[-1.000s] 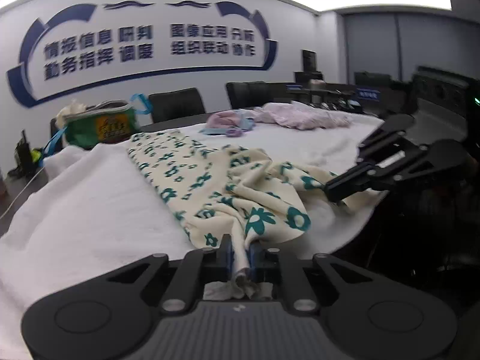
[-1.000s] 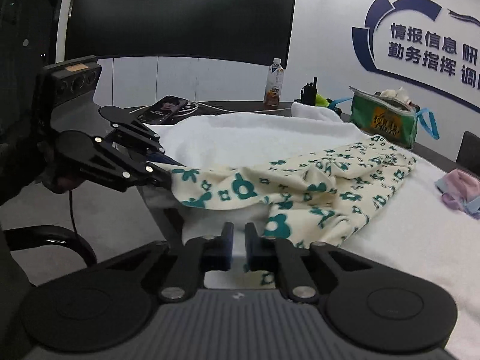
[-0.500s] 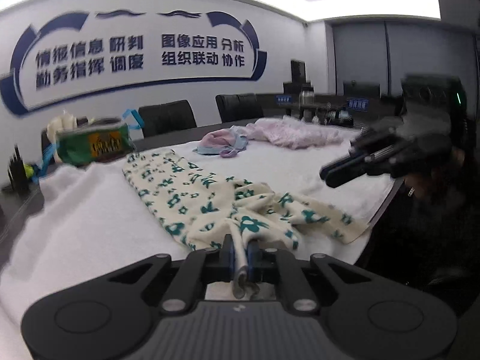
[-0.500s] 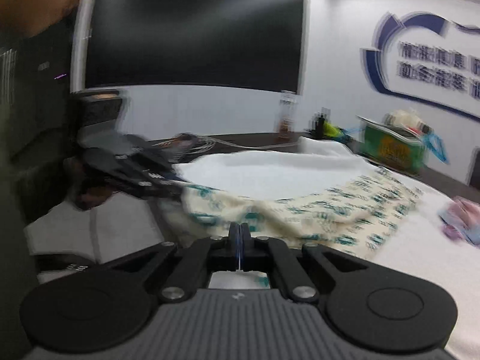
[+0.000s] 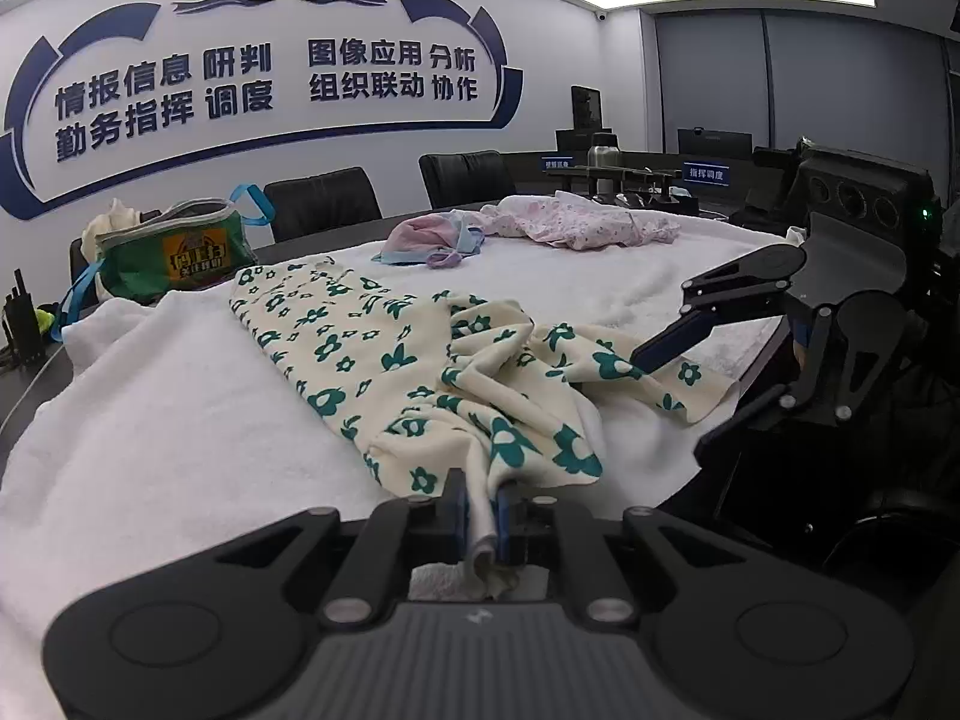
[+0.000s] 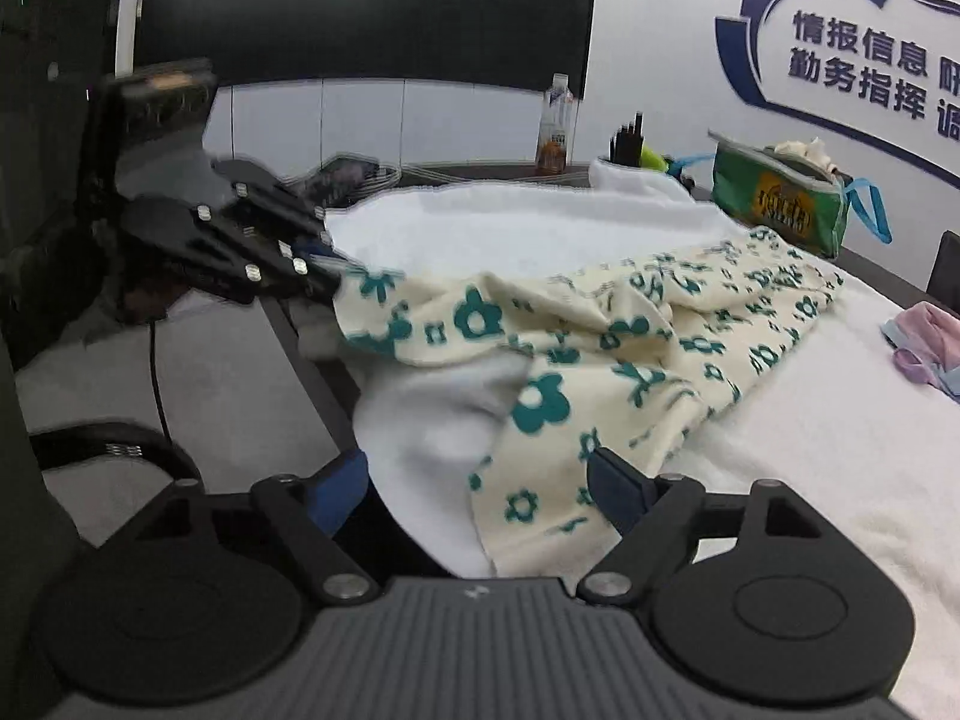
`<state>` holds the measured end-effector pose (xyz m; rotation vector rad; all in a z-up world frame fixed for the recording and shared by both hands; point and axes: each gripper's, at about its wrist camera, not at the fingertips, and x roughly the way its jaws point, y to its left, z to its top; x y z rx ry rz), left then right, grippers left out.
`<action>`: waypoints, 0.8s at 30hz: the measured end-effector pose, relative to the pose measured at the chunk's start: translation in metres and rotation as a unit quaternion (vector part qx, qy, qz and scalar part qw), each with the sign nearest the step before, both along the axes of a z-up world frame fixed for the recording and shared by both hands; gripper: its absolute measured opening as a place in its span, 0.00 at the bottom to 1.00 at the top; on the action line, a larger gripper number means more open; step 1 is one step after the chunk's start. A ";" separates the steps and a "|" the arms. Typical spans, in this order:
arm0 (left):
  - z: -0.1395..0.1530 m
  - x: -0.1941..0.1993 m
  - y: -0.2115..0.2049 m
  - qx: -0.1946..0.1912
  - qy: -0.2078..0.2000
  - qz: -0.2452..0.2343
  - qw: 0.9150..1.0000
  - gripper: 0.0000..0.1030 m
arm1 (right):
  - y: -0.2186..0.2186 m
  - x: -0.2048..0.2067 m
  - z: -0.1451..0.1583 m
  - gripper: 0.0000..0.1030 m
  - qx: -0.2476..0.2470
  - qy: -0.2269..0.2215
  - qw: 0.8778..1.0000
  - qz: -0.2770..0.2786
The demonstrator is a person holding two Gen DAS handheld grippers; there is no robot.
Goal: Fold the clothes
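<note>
A cream garment with teal flowers (image 5: pixel 372 348) lies stretched across the white towel-covered table (image 5: pixel 150 420). My left gripper (image 5: pixel 479 510) is shut on one near corner of it, and the cloth bunches between the blue pads. The right wrist view shows that gripper (image 6: pixel 324 276) at the left, holding the corner off the table edge. My right gripper (image 6: pixel 480 480) has its jaws opening wide, with the garment (image 6: pixel 660 336) hem lying loose between the fingers and the pads off it. In the left wrist view the right gripper (image 5: pixel 669 408) straddles the other near corner.
A green bag (image 5: pixel 174 258) stands at the table's far left. Pink clothes (image 5: pixel 576 222) and a small pink-and-blue piece (image 5: pixel 429 240) lie at the back. A bottle (image 6: pixel 555 126) stands beyond the towel (image 6: pixel 480 222). Black chairs (image 5: pixel 324 201) line the far side.
The right gripper, shut and lifted off the cloth half a second ago, has come back down to the hem and spread wide. The left gripper keeps its hold on the corner.
</note>
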<state>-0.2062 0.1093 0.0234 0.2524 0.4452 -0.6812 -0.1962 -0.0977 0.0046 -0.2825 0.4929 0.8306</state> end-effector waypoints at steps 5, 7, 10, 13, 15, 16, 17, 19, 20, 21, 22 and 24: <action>0.001 -0.001 0.000 0.001 -0.004 0.001 1.000 0.08 | 0.001 0.011 0.003 0.25 0.025 0.026 0.999 0.006; 0.001 -0.001 0.001 0.002 -0.005 0.003 1.000 0.08 | -0.003 0.013 0.004 0.15 0.039 0.034 0.999 0.010; 0.003 0.000 0.002 -0.001 -0.006 0.003 1.000 0.08 | -0.007 0.011 0.010 0.03 0.064 0.035 0.997 0.027; 0.003 0.001 0.003 -0.001 -0.010 0.007 1.000 0.08 | -0.005 0.011 0.014 0.02 0.068 0.015 0.997 0.023; 0.003 0.000 0.004 -0.003 -0.012 0.010 1.000 0.08 | -0.003 0.015 0.014 0.02 0.058 0.011 0.998 0.011; 0.003 0.000 0.004 -0.003 -0.013 0.010 1.000 0.08 | -0.004 0.016 0.015 0.05 0.056 0.012 0.998 0.003; 0.003 0.000 0.003 -0.003 -0.012 0.010 1.000 0.08 | -0.007 0.017 0.016 0.11 0.060 0.017 0.998 -0.004; 0.002 0.001 0.003 -0.002 -0.010 0.010 1.000 0.08 | -0.011 0.014 0.019 0.53 0.065 0.026 0.998 -0.005; 0.002 0.001 0.003 -0.001 -0.009 0.010 1.000 0.08 | -0.011 0.010 0.018 0.82 0.058 0.019 0.998 -0.005; 0.002 0.001 0.003 0.000 -0.009 0.011 1.000 0.08 | -0.011 0.005 0.017 0.86 0.052 0.011 0.999 -0.004; 0.002 0.002 0.003 0.001 -0.007 0.011 1.000 0.08 | -0.011 0.001 0.016 0.86 0.045 0.004 0.999 -0.004; 0.001 0.003 0.002 0.005 -0.006 0.013 1.000 0.10 | -0.011 -0.007 0.014 0.86 0.032 -0.008 0.999 -0.006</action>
